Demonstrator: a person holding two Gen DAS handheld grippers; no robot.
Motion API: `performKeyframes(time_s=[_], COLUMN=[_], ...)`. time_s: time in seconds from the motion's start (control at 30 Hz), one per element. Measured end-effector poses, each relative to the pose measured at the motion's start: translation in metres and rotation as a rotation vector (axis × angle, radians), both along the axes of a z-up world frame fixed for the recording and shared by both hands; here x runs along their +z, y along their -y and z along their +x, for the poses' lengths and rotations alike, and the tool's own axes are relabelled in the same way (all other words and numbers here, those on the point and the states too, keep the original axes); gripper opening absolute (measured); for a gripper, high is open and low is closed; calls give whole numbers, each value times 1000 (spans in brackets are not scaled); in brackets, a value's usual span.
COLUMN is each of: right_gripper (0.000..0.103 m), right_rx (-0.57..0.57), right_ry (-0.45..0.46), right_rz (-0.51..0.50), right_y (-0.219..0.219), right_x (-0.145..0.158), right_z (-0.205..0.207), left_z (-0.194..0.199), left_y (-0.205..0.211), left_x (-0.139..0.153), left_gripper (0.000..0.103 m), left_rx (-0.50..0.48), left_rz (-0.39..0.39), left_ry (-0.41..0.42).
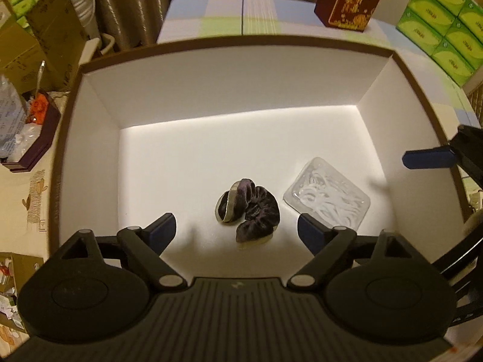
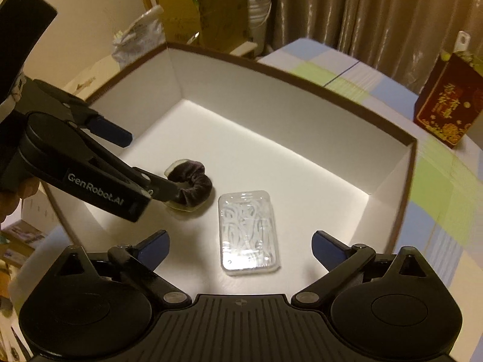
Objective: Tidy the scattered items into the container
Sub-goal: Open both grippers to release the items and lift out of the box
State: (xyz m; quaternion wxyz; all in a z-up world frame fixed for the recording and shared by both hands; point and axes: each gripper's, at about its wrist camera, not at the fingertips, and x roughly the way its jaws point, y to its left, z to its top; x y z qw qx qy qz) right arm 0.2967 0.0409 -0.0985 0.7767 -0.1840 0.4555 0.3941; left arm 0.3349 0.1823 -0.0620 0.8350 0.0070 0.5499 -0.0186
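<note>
Hovering over the white box, left tool and right tool both spread and empty, scrunchie and clear case lying inside; placing step looks done, next calls for withdrawing to seek strays.

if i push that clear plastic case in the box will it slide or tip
The clear case lies flat and low on the box's smooth white floor, so it would probably slide rather than tip. It looks like thin plastic holding small white pieces, so likely light, and its glossy lid may be slippery under the pads. The scrunchie beside it looks soft.
</note>
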Motion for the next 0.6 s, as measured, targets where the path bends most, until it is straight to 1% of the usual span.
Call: performKeyframes(time_s=[0.17,0.43,0.6], right_gripper=[100,101,101], right_rx=[-37,-121,-123], right_ry=[41,92,132], right_rz=[16,95,119], right_y=[11,30,36], right_x=[14,35,47], right_z=[-11,-27,-45], left_z=[-17,-48,-69], left_y=[3,10,16], left_x=[21,48,62], left_gripper=[87,89,91], left_rx=[19,39,48], left_rz=[24,38,55], left_ry=[51,120,161])
